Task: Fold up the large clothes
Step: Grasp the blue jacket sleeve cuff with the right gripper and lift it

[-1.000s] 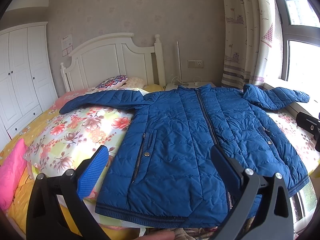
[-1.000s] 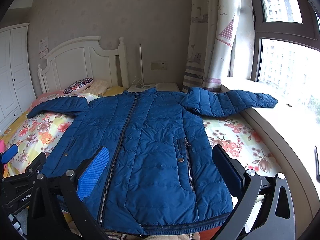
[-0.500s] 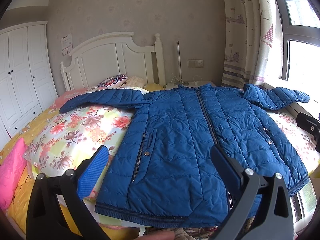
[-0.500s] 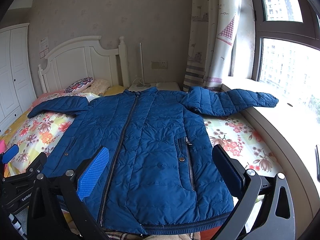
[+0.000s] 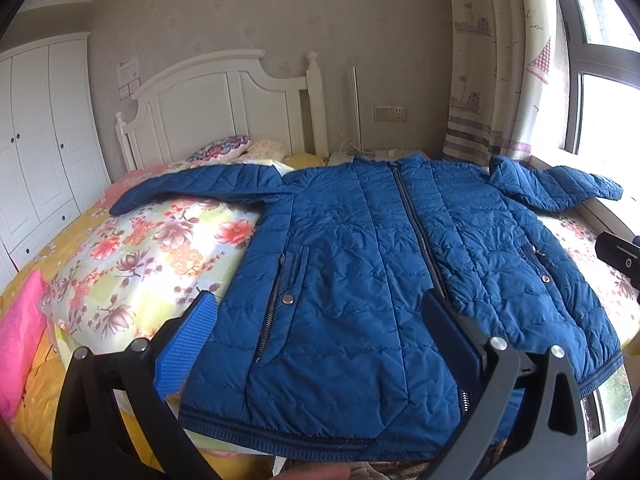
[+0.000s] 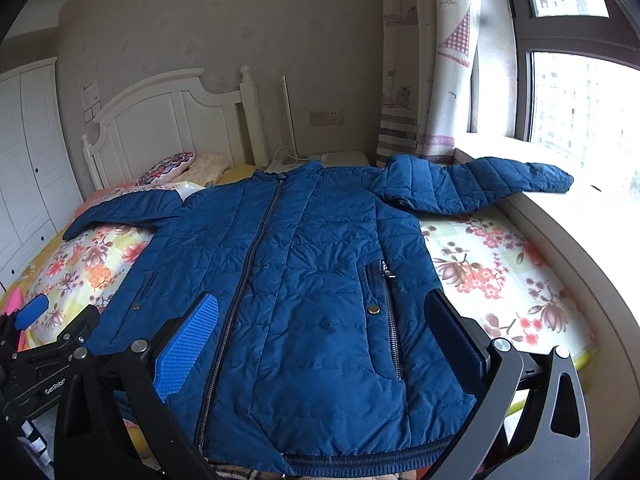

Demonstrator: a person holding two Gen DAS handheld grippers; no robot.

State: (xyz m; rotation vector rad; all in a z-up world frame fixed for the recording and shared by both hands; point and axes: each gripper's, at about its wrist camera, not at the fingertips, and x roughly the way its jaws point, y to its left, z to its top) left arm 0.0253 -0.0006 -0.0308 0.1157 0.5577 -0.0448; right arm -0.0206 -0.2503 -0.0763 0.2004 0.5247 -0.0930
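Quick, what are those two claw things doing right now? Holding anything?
Left gripper: open, holding nothing, above the jacket.
Right gripper: open, holding nothing, also above the jacket.

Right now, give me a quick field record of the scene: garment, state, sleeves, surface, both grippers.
garment: blue quilted jacket
state: spread flat, front up, zip closed, no fold made yet
left sleeve: stretched out over the floral quilt toward the wardrobe side
right sleeve: stretched out, its cuff resting on the window sill
surface: bed with white headboard
left gripper: fingers open, near the hem, holding nothing
right gripper: fingers open, near the hem, holding nothing
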